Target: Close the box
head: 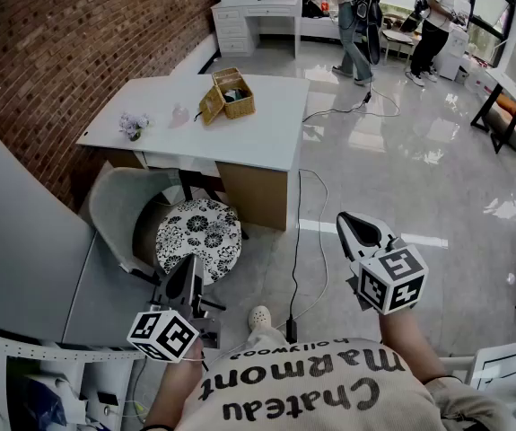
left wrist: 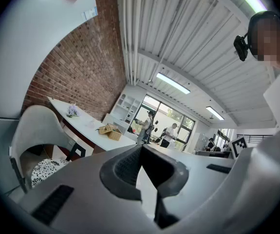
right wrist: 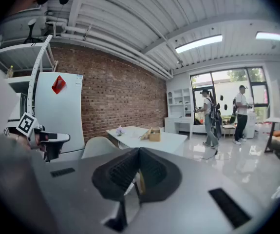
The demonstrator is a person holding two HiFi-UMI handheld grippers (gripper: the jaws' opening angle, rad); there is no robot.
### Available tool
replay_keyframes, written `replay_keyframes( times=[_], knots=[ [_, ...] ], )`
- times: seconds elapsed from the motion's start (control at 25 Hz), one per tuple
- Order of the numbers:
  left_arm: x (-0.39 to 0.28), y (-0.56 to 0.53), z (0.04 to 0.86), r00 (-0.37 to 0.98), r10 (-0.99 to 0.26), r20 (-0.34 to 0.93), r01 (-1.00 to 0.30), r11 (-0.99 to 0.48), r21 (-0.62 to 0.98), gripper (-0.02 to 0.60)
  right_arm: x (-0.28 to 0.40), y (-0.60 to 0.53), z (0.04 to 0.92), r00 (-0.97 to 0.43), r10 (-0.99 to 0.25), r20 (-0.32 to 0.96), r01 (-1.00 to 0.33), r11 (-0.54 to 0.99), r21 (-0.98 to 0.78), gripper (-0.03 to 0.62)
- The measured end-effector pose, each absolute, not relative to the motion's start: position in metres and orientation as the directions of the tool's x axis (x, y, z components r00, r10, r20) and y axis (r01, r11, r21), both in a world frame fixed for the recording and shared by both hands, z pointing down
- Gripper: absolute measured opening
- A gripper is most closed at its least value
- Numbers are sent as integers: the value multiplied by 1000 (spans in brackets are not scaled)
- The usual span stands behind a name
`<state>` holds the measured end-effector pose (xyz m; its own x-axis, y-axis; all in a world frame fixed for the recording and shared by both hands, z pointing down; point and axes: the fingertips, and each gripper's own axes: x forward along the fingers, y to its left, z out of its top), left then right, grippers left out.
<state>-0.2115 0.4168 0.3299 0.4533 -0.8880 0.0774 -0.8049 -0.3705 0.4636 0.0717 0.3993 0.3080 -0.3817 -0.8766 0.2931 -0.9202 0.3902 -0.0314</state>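
Note:
An open wicker box with its lid hanging to the left stands on the white table, far from both grippers. The box shows small in the left gripper view, and as a small box in the right gripper view. My left gripper is held low near the person's body, jaws shut with nothing between them. My right gripper hovers over the floor right of the table, jaws shut and empty. The left gripper's tips meet, and so do the right gripper's.
A white chair with a floral cushion stands before the table. A small purple flower bunch lies on the table's left. A cable runs across the glossy floor. Two people stand at the far back. A brick wall is on the left.

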Motion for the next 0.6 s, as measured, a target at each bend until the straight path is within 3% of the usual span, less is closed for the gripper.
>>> replay_keyframes(
  times=[0.24, 0.6],
  knots=[
    [-230, 347, 322, 474, -877, 76, -805, -397, 442, 1, 46, 335, 310, -416, -870, 264, -909, 389, -151, 3],
    [-266, 248, 306, 489, -872, 38, -800, -430, 418, 2, 6, 242, 293, -436, -879, 193, -896, 405, -182, 3]
  ],
)
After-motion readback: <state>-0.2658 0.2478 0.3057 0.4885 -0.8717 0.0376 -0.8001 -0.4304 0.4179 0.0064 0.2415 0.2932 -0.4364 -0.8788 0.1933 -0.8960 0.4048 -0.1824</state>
